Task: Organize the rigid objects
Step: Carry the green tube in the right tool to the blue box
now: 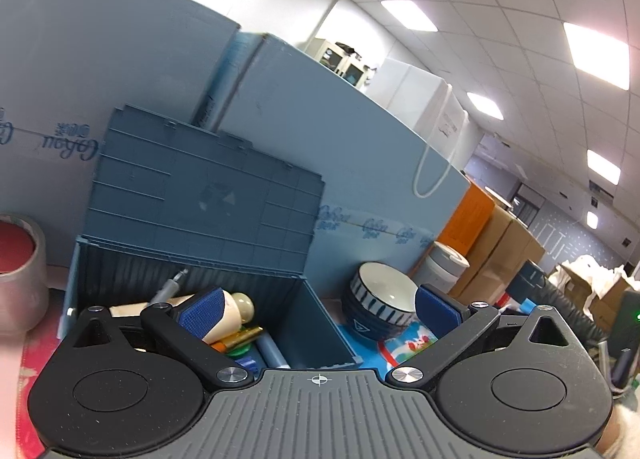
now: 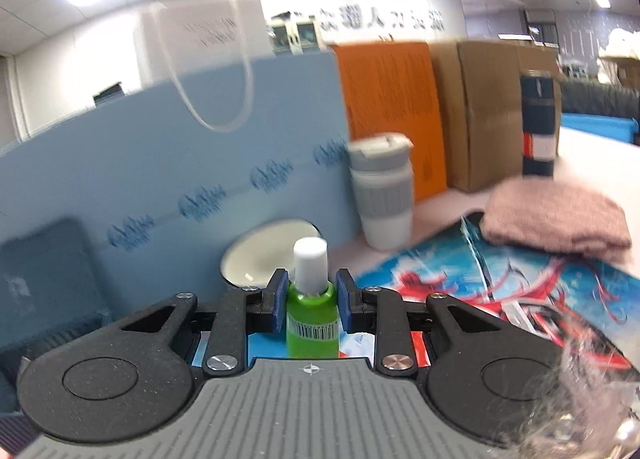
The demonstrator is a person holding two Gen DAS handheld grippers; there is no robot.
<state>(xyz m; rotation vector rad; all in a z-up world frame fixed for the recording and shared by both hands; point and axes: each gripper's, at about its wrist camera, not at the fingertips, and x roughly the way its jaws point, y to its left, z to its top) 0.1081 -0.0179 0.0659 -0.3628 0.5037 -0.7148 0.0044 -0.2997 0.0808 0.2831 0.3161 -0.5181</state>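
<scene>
Now the right gripper (image 2: pixel 311 301), pads pinched on a small green bottle (image 2: pixel 312 323), must carry it to the open blue storage box (image 1: pixel 192 243), while the left gripper (image 1: pixel 318 309) gapes empty.

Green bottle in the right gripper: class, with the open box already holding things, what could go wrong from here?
1. The green bottle is pinched by the right gripper near its shoulder, below the white cap; it could pivot or slip while carried.
2. The blue box already holds a cream bottle and small items, so the newcomer may jam or sit proud.
3. The bowl stands close beside the box and might get knocked.
</scene>
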